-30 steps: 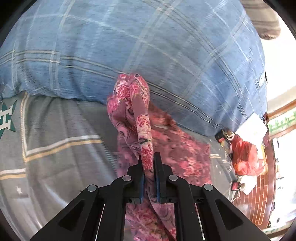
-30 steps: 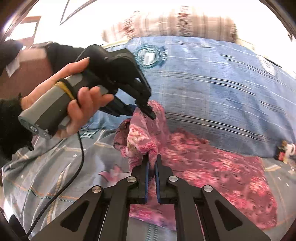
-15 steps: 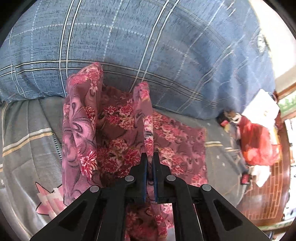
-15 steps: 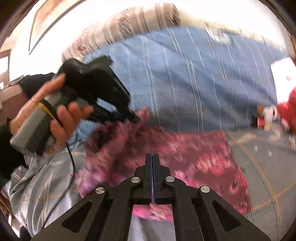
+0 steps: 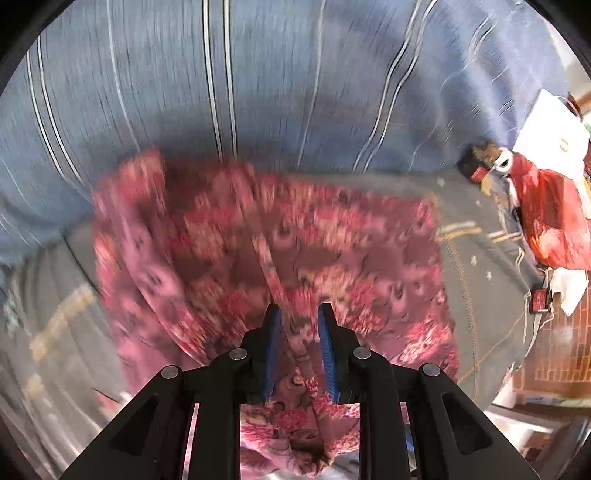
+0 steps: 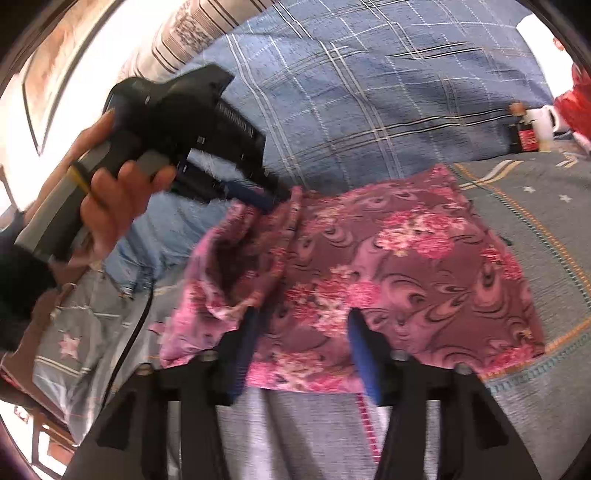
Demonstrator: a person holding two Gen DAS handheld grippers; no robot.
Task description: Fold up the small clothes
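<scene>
A pink and maroon floral garment (image 6: 399,266) lies spread on the grey bedsheet, its left part still rumpled and raised. In the left wrist view the garment (image 5: 332,251) is blurred. My left gripper (image 5: 298,314) is open, with a fold of the cloth's edge passing loosely between its blue pads. In the right wrist view the left gripper (image 6: 269,197) is at the garment's far left corner. My right gripper (image 6: 303,332) is open wide over the garment's near edge, holding nothing.
A large blue plaid pillow (image 6: 369,92) lies behind the garment, with a striped one (image 6: 207,29) above it. The grey patterned bedsheet (image 6: 546,206) extends right. A red bag (image 5: 550,218), small bottles and a white item (image 5: 550,125) sit at the right edge.
Both grippers have opened and let go of the garment. The cloth has dropped flatter onto the bed, with only its left part still bunched.
</scene>
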